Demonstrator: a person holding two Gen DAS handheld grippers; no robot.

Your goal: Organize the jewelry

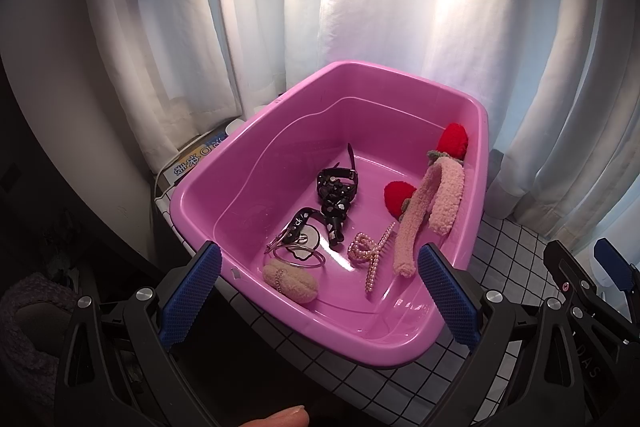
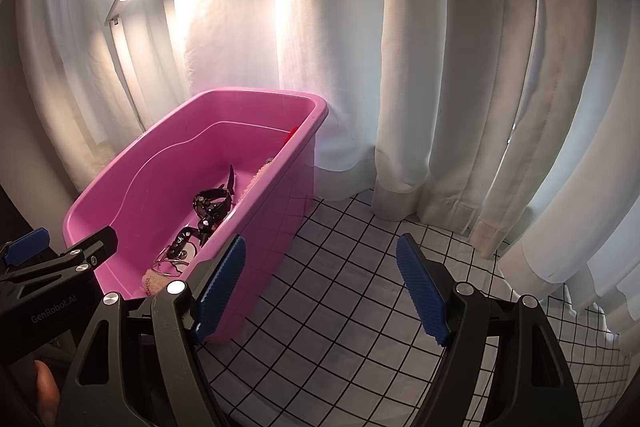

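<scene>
Left wrist view: two wide-open, empty grippers, left gripper [image 1: 318,291] and right gripper [image 2: 320,291], are being held beside one pink tub [image 1: 224,183] on the checked cloth [image 2: 340,267], with bare cloth lying beyond its right edge.

Our left tongs [image 1: 318,297] and right tongs [image 2: 340,289] look alike: black angular plastic arms with triangular cut-outs, round silver screw heads at the pivots, and blue cross-hatched rubber pads [image 1: 191,301] on each finger. White lettering reading "GenRobot.AI" runs along one black arm in the right wrist view.
</scene>
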